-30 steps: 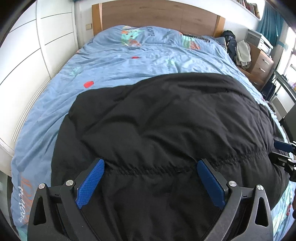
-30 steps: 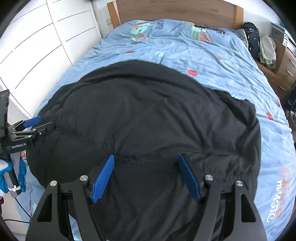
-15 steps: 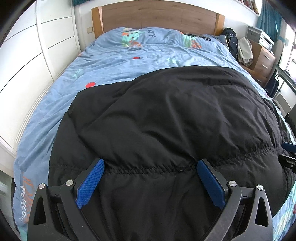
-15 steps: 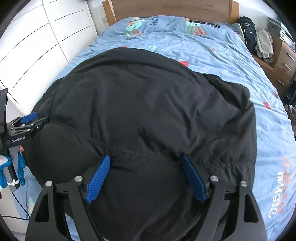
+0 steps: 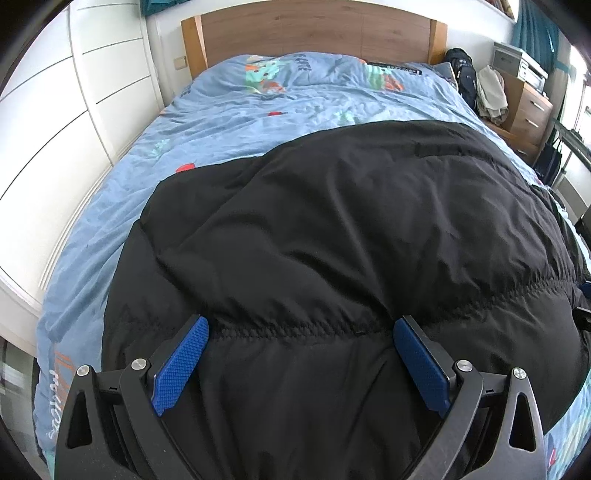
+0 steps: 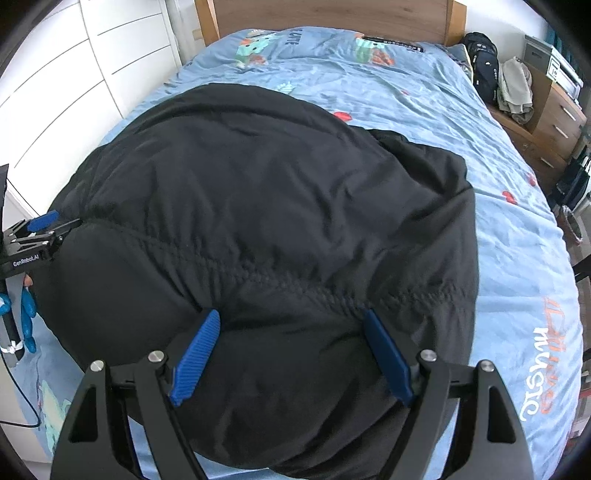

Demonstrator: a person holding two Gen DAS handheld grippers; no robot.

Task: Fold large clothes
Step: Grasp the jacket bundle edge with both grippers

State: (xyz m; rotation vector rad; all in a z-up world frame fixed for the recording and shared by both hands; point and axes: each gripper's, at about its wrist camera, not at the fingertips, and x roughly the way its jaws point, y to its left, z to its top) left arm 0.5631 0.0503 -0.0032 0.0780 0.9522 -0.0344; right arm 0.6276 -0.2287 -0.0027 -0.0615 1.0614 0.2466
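My left hand-held gripper (image 5: 297, 338) is spread wide, blue pads (image 5: 181, 365) on either side of a stitched seam in the black padded jacket (image 5: 351, 236), the fabric bulging up between the fingers; I can't tell whether the pads actually press into it. My right hand-held gripper (image 6: 290, 332) is just as wide, straddling the same puffy black jacket across its gathered seam line. From the right wrist view I catch my left hand-held gripper at the far left edge, and my blue-gloved hand (image 6: 26, 314) below it, right against the jacket's side. The jacket lies spread over the near half of the bed (image 5: 258, 110), covering most of the blue printed duvet (image 6: 424, 88) there, with the duvet's orange and white lettering (image 6: 546, 354) showing just beside the jacket's right edge. Beyond it, wooden headboard (image 5: 314, 33) at the far end, white wardrobe doors (image 5: 74, 110) along the left, a wooden drawer unit (image 6: 554, 110) on the right with a black backpack (image 6: 484, 70) leaning near it.
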